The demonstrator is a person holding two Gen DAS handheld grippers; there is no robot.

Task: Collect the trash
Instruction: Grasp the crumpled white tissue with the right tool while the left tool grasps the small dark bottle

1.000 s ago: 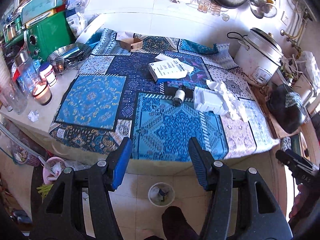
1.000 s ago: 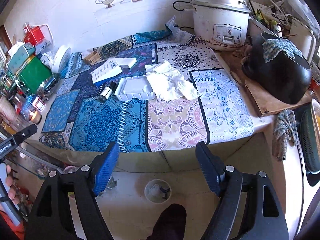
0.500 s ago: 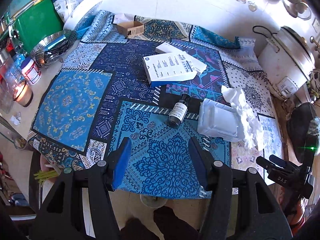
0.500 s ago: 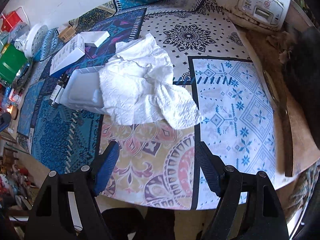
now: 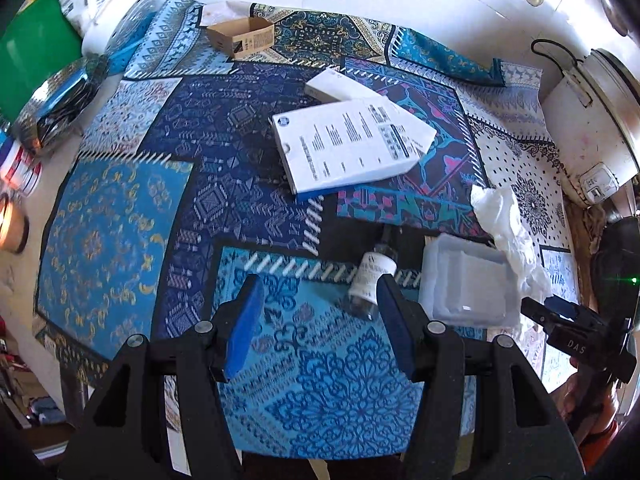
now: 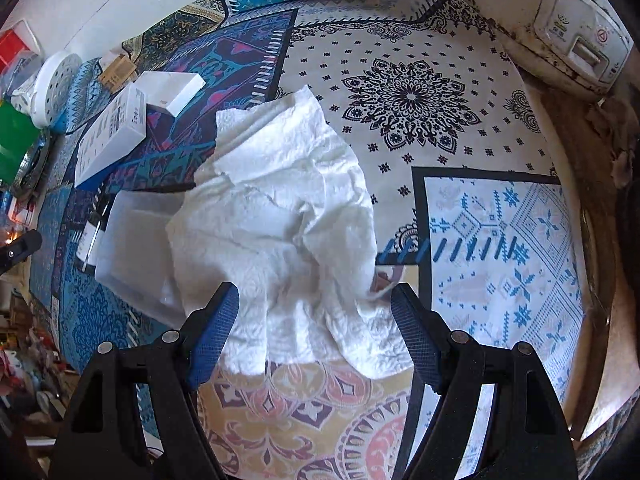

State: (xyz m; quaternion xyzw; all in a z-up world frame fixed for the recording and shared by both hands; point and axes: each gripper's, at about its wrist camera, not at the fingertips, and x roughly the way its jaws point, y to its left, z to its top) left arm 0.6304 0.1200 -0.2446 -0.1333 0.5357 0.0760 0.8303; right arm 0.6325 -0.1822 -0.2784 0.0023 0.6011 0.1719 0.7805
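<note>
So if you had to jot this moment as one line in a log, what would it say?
left tool: open, above small bottle | right tool: open, over crumpled paper towel | white tray: on cloth, untouched

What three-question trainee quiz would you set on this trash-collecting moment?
1. True or false: the right gripper is shut on the crumpled paper towel.
2. Which lies beside the left gripper's right fingertip? A) small bottle B) cardboard box C) rice cooker
3. Fill in: the paper towel partly drapes over the white plastic ____.

Key: 1 false, its jaws stand open with the towel between them; 2 A; 3 tray.
</note>
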